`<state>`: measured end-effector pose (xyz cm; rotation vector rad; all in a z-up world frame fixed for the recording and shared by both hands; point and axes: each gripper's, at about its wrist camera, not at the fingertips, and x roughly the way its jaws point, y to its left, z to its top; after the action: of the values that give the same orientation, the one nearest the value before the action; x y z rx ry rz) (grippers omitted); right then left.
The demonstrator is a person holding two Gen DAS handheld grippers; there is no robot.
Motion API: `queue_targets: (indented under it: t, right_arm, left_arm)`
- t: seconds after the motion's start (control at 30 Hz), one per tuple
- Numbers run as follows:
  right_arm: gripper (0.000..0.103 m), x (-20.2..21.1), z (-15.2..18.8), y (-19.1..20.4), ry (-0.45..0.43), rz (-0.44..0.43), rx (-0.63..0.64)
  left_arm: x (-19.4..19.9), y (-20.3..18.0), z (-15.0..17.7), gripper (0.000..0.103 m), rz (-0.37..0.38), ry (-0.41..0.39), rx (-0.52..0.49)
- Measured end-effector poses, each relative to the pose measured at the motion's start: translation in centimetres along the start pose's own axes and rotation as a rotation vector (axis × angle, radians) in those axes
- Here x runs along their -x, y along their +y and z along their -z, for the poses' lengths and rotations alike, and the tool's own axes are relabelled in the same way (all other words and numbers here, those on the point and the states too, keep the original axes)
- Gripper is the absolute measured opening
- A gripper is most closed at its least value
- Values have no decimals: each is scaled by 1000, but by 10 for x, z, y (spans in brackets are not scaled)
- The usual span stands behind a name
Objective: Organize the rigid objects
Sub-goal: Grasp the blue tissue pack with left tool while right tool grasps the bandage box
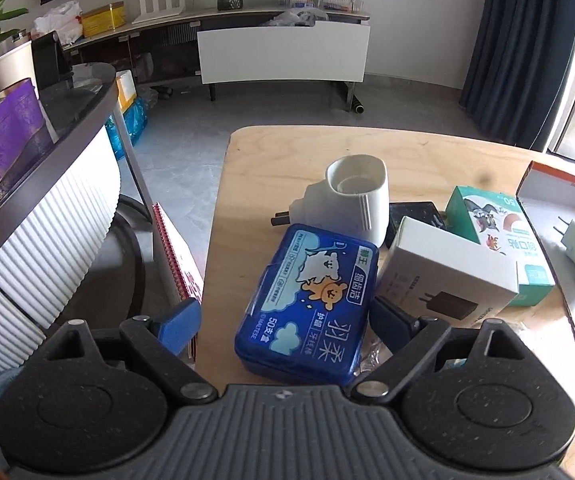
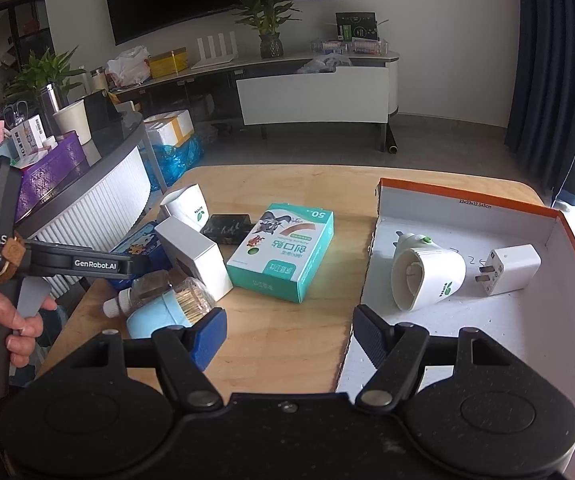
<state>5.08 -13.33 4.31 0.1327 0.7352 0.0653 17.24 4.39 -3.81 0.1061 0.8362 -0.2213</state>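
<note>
On your surface (image 2: 287, 184), the open box (image 2: 467, 200) sits right, holding a plug-in unit (image 2: 427, 276) left of an adapter (image 2: 511, 268); the plaster box (image 2: 283, 252) lies left of it.

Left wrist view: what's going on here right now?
A person is sorting table clutter into an orange-edged box. The left gripper is open astride the blue floss case, not gripping it. The right gripper hangs open and empty at the box's edge. A white plug-in device and a white charger lie inside already.
</note>
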Motion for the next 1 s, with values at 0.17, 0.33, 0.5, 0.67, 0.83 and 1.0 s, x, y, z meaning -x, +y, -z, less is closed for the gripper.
queue_targets:
  t: [0.17,0.33,0.5,0.67,0.83,1.0]
  right_arm:
    - [83,-10,-2,-6,21,7,-22]
    - [83,-27,-10,-7,42,2,-53]
    - [83,-53,-27,0,54,16,-84]
    - [84,-87,-45,-8,97,30,-195]
    - [91,-116,-61,-7,141,67,-245]
    - [98,-140,-66,1,176,85,-248]
  left_arm:
    - [-12,1,1,81,44,18,11]
    - [-7,-6,2,62,57,-11,-13]
    - [2,-8,4,62,81,-5,13]
    - [11,-11,6,62,115,-10,16]
    - [12,-4,1,62,81,-40,51]
    - [14,7,-5,62,54,-67,110]
